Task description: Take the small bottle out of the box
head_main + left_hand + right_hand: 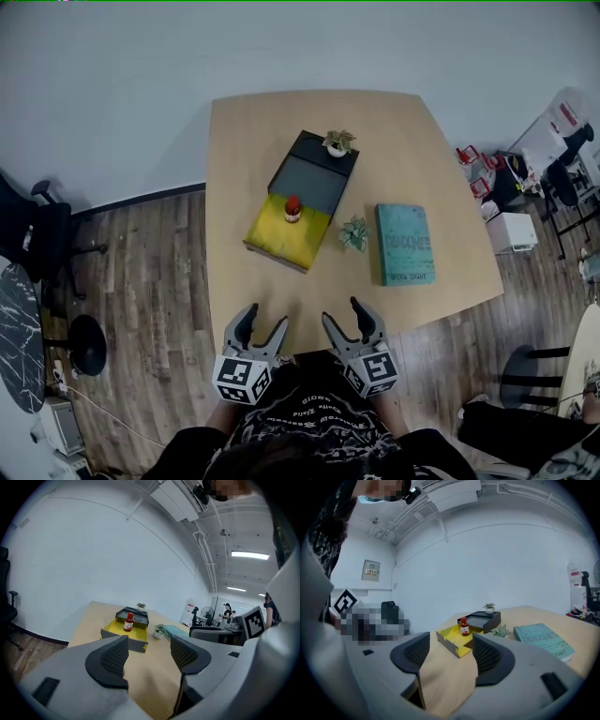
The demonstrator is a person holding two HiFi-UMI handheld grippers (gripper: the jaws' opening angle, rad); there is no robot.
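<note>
Well ahead of both sets of fingers, the small bottle (292, 208) stands upright in the yellow part of the box (270, 231) on the bench (412, 159). The left gripper (265, 319) and right gripper (345, 314) hover at the near edge, fingers spread and empty. The bottle looks slightly nearer the left.

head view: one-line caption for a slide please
The small bottle stands in the yellow box; left claw and right claw open at the table edge.

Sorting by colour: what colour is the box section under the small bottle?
The box section is yellow; head view shows it best.
</note>
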